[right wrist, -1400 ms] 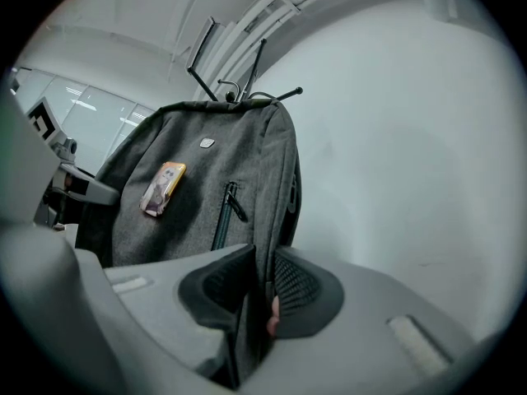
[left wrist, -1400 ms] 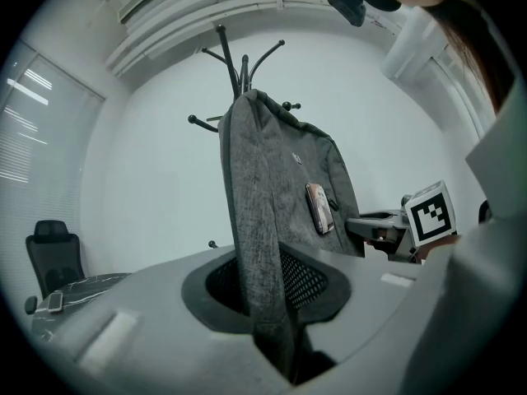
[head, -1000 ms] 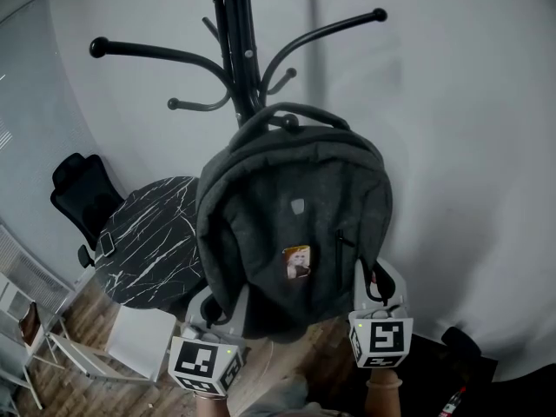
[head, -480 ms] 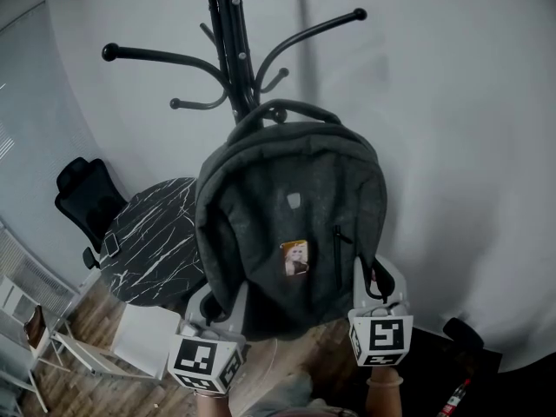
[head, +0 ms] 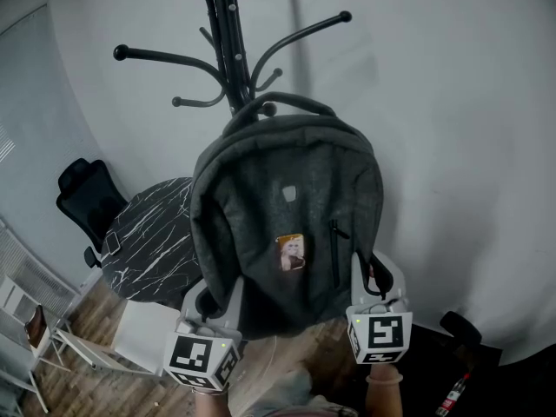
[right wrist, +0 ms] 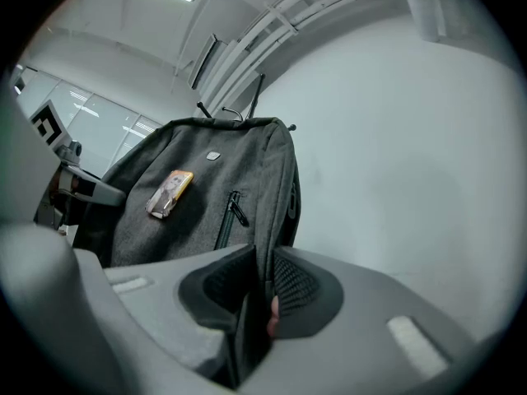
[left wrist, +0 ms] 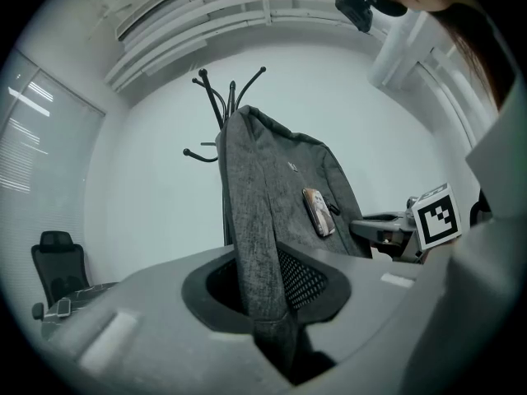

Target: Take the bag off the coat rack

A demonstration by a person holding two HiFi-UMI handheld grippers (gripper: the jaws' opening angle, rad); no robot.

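Down and left of the coat rack, the left tongs are clamped on the lower left edge of the bag, with grey fabric pinched between the pads. The bag hangs against the rack's pole, its top handle looped over a hook. Most of its weight likely rests there. Down and right of the rack, the right tongs grip the lower right edge. Holding both bottom corners probably lets the person lift evenly until the handle clears the hook.

Coat rack above bag; table left; right side open.
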